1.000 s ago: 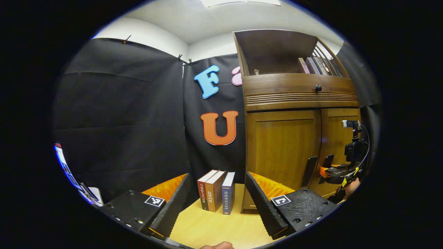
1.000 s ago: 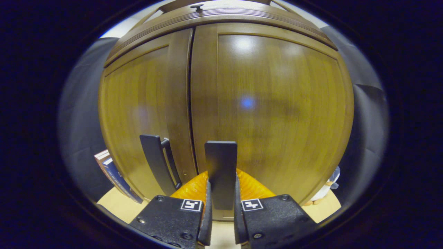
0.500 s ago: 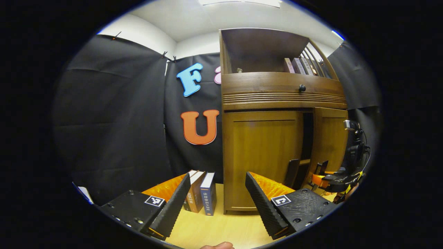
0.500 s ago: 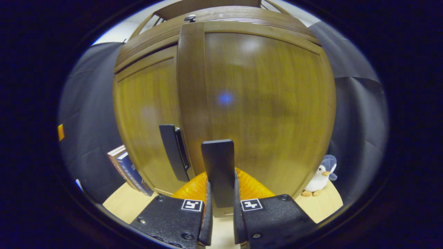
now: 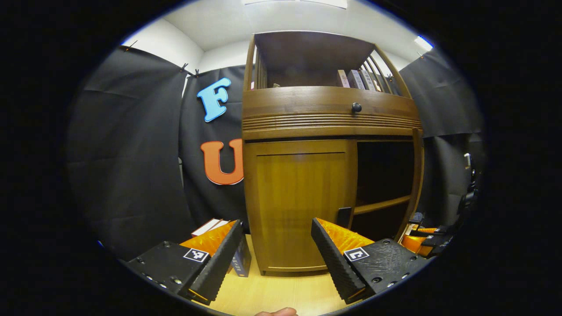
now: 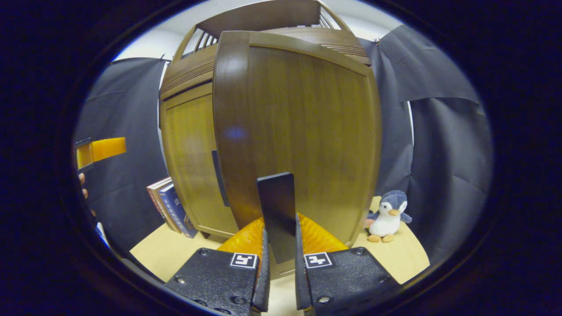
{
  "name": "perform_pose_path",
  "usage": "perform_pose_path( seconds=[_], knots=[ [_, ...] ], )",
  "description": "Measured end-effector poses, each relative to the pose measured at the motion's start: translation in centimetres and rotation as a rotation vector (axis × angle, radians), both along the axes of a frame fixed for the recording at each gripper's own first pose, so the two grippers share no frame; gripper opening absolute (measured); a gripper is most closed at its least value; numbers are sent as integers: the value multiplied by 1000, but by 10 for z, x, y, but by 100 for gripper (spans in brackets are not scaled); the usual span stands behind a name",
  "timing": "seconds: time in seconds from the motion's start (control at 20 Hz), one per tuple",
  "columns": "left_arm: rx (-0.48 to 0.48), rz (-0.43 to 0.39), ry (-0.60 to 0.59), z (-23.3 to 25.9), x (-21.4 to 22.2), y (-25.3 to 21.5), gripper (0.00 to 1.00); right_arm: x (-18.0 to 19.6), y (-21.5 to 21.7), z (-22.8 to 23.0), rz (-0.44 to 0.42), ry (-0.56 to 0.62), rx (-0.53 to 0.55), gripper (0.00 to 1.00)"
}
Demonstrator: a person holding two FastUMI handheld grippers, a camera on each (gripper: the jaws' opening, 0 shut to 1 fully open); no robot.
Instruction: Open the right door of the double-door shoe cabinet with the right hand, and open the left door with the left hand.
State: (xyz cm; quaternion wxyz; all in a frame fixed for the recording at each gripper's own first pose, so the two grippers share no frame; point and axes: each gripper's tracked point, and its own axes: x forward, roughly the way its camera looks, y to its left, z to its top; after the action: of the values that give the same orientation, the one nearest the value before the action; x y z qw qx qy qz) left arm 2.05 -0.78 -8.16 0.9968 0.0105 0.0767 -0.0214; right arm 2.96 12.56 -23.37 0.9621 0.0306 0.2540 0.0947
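The right gripper [image 6: 279, 281] is clamped on the right door's handle [image 6: 277, 215]; pull along the hinge arc. The left gripper [image 5: 276, 254], jaws apart, should approach the left door's handle [image 5: 344, 217].

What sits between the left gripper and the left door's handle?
Nothing: in the left gripper view, the open left gripper faces the left door's handle across bare tabletop.

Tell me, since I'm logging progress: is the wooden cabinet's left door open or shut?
Shut: the brown wooden left door sits flush in its frame, while the right side gapes dark.
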Motion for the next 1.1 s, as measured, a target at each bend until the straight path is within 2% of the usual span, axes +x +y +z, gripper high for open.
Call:
perform_pose_path(
  seconds=[0.5, 1.1],
  knots=[
    [-2, -60, 9, -5, 16, -63, 96, -41, -67, 13, -57, -28, 4, 23],
    [-13, -76, 65, -37, 51, -118, 95, -56, -148, 19, -173, -37, -1, 11]
  ],
)
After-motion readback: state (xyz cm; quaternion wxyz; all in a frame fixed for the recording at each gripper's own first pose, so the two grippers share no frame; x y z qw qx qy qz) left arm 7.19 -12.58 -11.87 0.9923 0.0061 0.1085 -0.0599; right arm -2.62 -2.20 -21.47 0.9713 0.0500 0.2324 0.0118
